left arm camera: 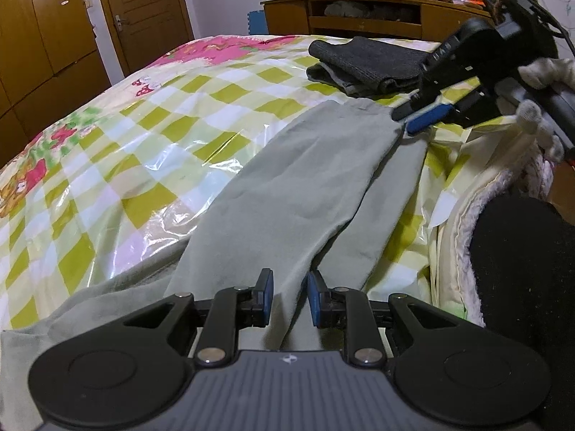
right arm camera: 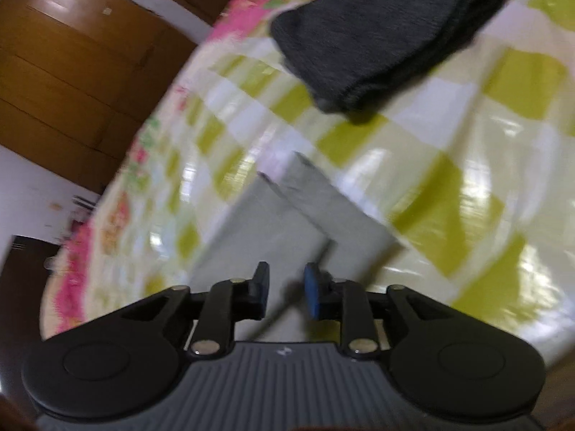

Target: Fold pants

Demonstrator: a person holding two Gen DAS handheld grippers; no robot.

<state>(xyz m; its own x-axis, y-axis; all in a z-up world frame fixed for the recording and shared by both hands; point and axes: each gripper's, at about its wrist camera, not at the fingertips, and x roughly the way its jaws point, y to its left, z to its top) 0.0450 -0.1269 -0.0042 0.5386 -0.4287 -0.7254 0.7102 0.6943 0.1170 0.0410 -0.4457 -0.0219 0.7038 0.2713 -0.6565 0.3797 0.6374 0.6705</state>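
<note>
Pants: grey-green, flat on checked bedcover, lower centre to upper right of left view.
Left gripper: fingers narrowly parted astride a fabric fold at frame bottom.
Right gripper: fingers narrowly parted over a leg; grip unclear.
Dark folded clothes: beyond the hems, upper right.

A dark folded garment lies on the checked plastic-covered bedspread at upper right. Behind it stands a wooden cabinet; a brown door and wardrobe fill the upper left.
</note>
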